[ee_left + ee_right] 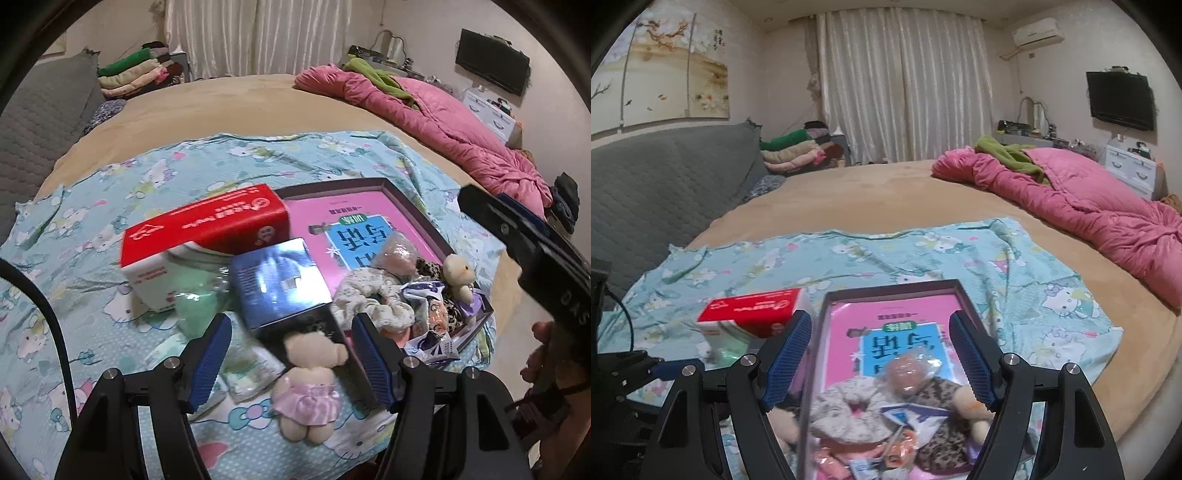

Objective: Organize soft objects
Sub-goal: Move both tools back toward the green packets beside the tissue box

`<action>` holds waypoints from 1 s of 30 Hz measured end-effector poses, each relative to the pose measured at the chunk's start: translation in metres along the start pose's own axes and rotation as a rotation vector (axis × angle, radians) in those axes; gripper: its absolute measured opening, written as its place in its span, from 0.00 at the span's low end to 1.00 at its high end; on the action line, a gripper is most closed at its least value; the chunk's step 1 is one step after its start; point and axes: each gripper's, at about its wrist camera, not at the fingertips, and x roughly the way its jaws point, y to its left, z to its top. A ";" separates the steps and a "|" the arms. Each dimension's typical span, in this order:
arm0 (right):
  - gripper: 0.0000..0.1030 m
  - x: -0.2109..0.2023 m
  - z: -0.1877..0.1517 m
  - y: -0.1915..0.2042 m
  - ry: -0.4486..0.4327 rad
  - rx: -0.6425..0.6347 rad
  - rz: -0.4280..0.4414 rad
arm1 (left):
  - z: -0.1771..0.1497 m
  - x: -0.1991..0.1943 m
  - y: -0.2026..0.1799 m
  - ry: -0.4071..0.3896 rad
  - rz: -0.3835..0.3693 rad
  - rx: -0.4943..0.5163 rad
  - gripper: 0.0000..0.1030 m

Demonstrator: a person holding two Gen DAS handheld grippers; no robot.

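Observation:
A small plush bear in a pink skirt (308, 384) lies on the Hello Kitty sheet (92, 229), between the open pads of my left gripper (291, 363), untouched. A dark-rimmed tray (406, 206) with a pink book (332, 225) holds a floral scrunchie (373, 299), a leopard scrunchie, snack packets and a second bear in purple (461, 284). My right gripper (881, 363) hovers open above that tray (890, 287); the scrunchie (849, 410) and packets lie between its pads. It appears as a black arm in the left wrist view (532, 251).
A red-and-white box (199, 240), a blue box (280, 284), a green packet and a tissue pack (247, 369) lie left of the tray. A pink quilt (443, 122) lies on the bed's right side. Folded clothes (136, 74) are stacked at the back.

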 end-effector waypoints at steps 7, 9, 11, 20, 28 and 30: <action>0.76 -0.010 -0.001 0.023 0.011 -0.045 0.042 | -0.003 -0.014 0.018 -0.020 0.020 -0.021 0.65; 0.76 -0.012 -0.001 0.029 0.014 -0.056 0.050 | -0.004 -0.018 0.021 -0.027 0.029 -0.023 0.65; 0.76 -0.014 -0.002 0.036 0.017 -0.066 0.057 | -0.005 -0.022 0.027 -0.031 0.033 -0.028 0.65; 0.76 -0.018 -0.009 0.063 0.052 -0.119 0.098 | -0.014 -0.032 0.050 -0.036 0.052 -0.060 0.65; 0.76 -0.014 -0.017 0.081 0.088 -0.164 0.122 | -0.026 -0.035 0.086 -0.026 0.090 -0.115 0.65; 0.76 -0.012 -0.020 0.086 0.099 -0.181 0.129 | -0.030 -0.034 0.096 -0.021 0.099 -0.131 0.65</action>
